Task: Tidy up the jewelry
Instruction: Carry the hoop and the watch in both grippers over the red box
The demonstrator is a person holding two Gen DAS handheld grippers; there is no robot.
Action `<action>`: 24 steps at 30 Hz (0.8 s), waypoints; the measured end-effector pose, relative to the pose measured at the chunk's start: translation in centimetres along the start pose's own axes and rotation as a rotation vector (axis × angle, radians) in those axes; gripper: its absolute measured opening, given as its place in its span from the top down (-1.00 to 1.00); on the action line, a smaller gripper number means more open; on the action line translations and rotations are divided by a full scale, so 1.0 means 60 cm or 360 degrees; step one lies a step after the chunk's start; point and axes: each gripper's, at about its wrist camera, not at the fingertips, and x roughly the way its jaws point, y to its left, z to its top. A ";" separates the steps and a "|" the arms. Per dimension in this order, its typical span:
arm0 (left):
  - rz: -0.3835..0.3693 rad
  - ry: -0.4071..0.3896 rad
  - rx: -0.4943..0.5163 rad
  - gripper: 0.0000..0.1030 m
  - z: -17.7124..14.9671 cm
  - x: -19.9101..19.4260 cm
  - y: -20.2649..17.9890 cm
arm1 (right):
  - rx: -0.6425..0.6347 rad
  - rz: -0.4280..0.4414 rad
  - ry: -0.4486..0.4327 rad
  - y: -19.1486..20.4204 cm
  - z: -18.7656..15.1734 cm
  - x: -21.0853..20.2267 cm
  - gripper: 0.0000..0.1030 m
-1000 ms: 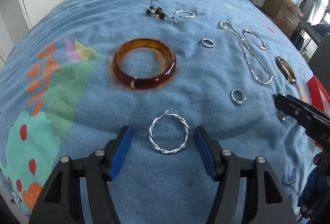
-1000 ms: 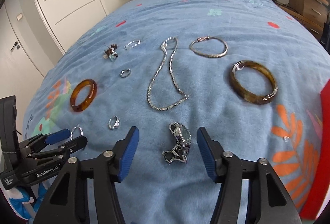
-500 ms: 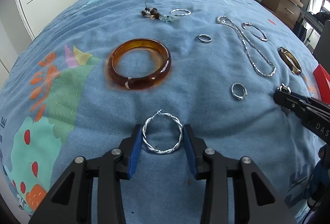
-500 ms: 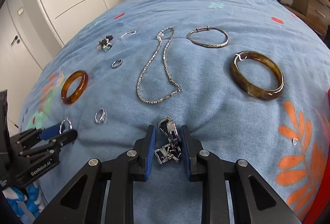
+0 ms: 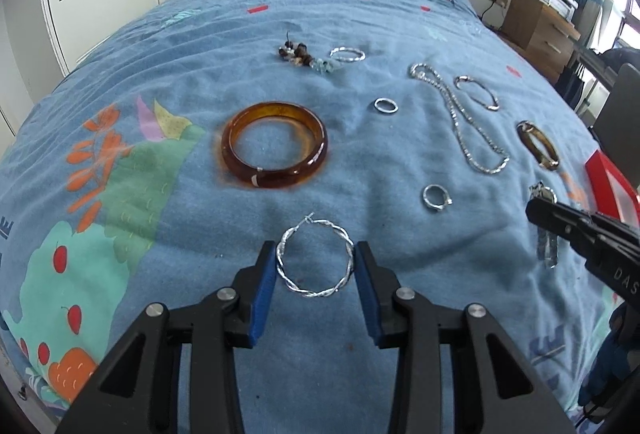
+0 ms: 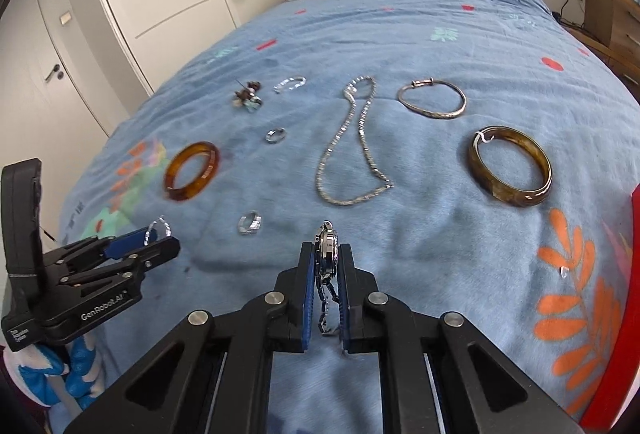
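Sorting barely begun on the bed [image 5: 168, 46]
Left claw [image 5: 316, 270] grips a twisted hoop earring [image 5: 316, 261]; right claw [image 6: 325, 266] is closing on a wristwatch [image 6: 327, 254]; bangles, rings, necklace remain.

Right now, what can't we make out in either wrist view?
- Watch dial: right wrist view, edge-on between the right gripper pads.
- Red object: left wrist view, cut off by the frame edge.
- Twisted hoop: right wrist view, mostly behind the left gripper.
- Bead cluster: small, blurred.
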 end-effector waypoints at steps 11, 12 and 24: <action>-0.0142 -0.0081 0.0090 0.30 0.003 -0.089 -0.053 | 0.0082 0.0002 -0.0142 0.011 -0.018 -0.106 0.80; -0.0164 -0.0091 0.0120 0.30 0.004 -0.098 -0.069 | 0.0093 -0.0012 -0.0160 0.006 -0.021 -0.121 0.80; -0.0618 -0.0131 0.0550 0.30 0.017 -0.159 -0.378 | 0.0333 -0.0451 -0.0242 -0.204 -0.102 -0.317 0.80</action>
